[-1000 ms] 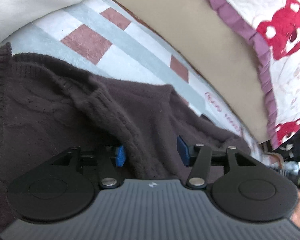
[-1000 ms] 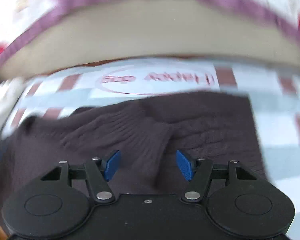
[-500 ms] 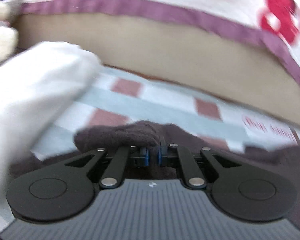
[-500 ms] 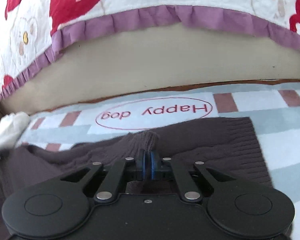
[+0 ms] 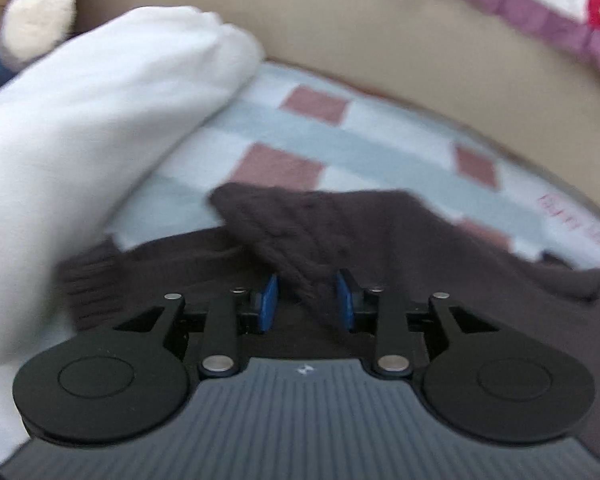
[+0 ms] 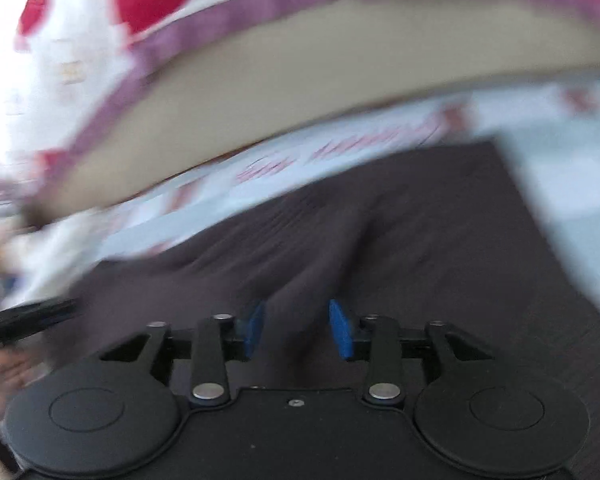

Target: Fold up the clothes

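Observation:
A dark brown cable-knit sweater [image 5: 340,232] lies spread on a checked blanket [image 5: 292,128]. In the left wrist view a fold of its knit runs between the blue pads [image 5: 269,302] of my left gripper [image 5: 307,301], which stands open around it. The right wrist view is blurred; the same brown sweater [image 6: 400,232] fills its middle. My right gripper [image 6: 296,330] hovers low over the sweater with its jaws open, and a ridge of fabric lies between the pads without being pinched.
A white folded cloth [image 5: 80,128] bulks up at the left, close to my left gripper. A beige bed edge [image 5: 380,40] with a purple-trimmed red-and-white quilt [image 6: 100,20] borders the far side. A hand [image 6: 0,376] and the other gripper show at the right view's left edge.
Half a second ago both grippers were shut on raised folds of the sweater. Both have now opened and the fabric has dropped back onto the sweater. Both views are blurred by motion.

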Available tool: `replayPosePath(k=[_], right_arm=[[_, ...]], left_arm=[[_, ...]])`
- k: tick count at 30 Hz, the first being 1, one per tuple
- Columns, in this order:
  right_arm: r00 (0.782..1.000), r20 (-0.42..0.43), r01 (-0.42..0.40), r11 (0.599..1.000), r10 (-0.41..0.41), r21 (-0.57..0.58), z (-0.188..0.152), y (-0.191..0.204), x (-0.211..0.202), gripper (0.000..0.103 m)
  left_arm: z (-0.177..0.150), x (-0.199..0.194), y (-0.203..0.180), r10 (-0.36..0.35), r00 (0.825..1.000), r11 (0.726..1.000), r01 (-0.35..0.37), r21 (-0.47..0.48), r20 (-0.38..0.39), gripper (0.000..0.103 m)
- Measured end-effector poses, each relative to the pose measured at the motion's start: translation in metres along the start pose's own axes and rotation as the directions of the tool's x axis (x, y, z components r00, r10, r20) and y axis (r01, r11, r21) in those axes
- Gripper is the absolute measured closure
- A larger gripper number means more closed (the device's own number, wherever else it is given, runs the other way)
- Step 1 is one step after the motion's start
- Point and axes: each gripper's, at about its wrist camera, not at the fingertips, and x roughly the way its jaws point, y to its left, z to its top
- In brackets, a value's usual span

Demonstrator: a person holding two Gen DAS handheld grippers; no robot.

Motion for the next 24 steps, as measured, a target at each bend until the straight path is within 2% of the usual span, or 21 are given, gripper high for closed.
replayPosePath(k=[1, 2, 4, 5, 6, 7, 10, 13, 15, 17, 18, 21, 24], right_arm=[[0.999, -0.034, -0.027, 1.0, 0.028, 0.01, -0.011, -0.002, -0.001, 0.045], [0.998, -0.066, -0.021, 1.0, 0.021, -0.005, -0.02, -0.002, 0.003, 0.045], [0.994, -0.106, 0.033, 0.996, -0.041, -0.078, -0.035, 0.003, 0.014, 0.049], [0.994, -0.083, 0.055, 0.988, -0.067, -0.141, -0.038, 0.009, 0.015, 0.068], [0.993, -0.063, 0.089, 0.977, -0.103, -0.195, -0.038, 0.015, 0.014, 0.081], [0.988, -0.054, 0.131, 0.963, -0.147, -0.234, -0.036, 0.019, 0.013, 0.085], [0.96, -0.024, 0.261, 0.921, -0.279, -0.289, -0.032, 0.022, 0.012, 0.085], [0.955, -0.016, 0.284, 0.928, -0.297, -0.242, -0.03, 0.02, 0.009, 0.083], [0.941, 0.023, 0.333, 0.913, -0.338, -0.236, -0.03, 0.03, 0.005, 0.082], [0.918, 0.094, 0.397, 0.886, -0.386, -0.241, -0.026, 0.048, 0.0, 0.072], [0.916, 0.126, 0.4, 0.877, -0.38, -0.264, -0.024, 0.06, -0.003, 0.072], [0.932, 0.194, 0.359, 0.86, -0.307, -0.363, -0.023, 0.097, -0.008, 0.07], [0.972, 0.163, 0.227, 0.843, -0.167, -0.488, -0.032, 0.138, 0.0, 0.065]], left_arm=[[0.001, -0.004, 0.001, 0.019, 1.0, 1.0, -0.019, 0.006, -0.008, 0.071], [0.002, -0.008, 0.001, 0.038, 0.999, 0.999, -0.038, 0.012, -0.015, 0.07], [0.004, -0.017, 0.003, 0.076, 0.997, 0.997, -0.075, 0.025, -0.03, 0.058], [0.005, -0.021, 0.004, 0.092, 0.995, 0.996, -0.091, 0.025, -0.035, 0.056], [0.005, -0.026, 0.009, 0.104, 0.994, 0.995, -0.104, 0.013, -0.037, 0.056], [0.005, -0.033, 0.016, 0.125, 0.992, 0.992, -0.125, -0.008, -0.035, 0.056], [0.0, -0.054, 0.043, 0.199, 0.98, 0.976, -0.2, -0.087, -0.019, 0.051], [-0.016, -0.073, 0.078, 0.238, 0.97, 0.95, -0.245, -0.194, -0.055, 0.048], [-0.029, -0.082, 0.101, 0.246, 0.965, 0.927, -0.261, -0.27, -0.089, 0.048], [-0.044, -0.09, 0.121, 0.226, 0.967, 0.902, -0.254, -0.35, -0.119, 0.048], [-0.051, -0.094, 0.129, 0.202, 0.971, 0.89, -0.237, -0.39, -0.13, 0.048], [-0.067, -0.098, 0.145, 0.088, 0.987, 0.859, -0.144, -0.491, -0.135, 0.047], [-0.079, -0.096, 0.152, -0.004, 0.989, 0.822, -0.08, -0.564, -0.147, 0.045]])
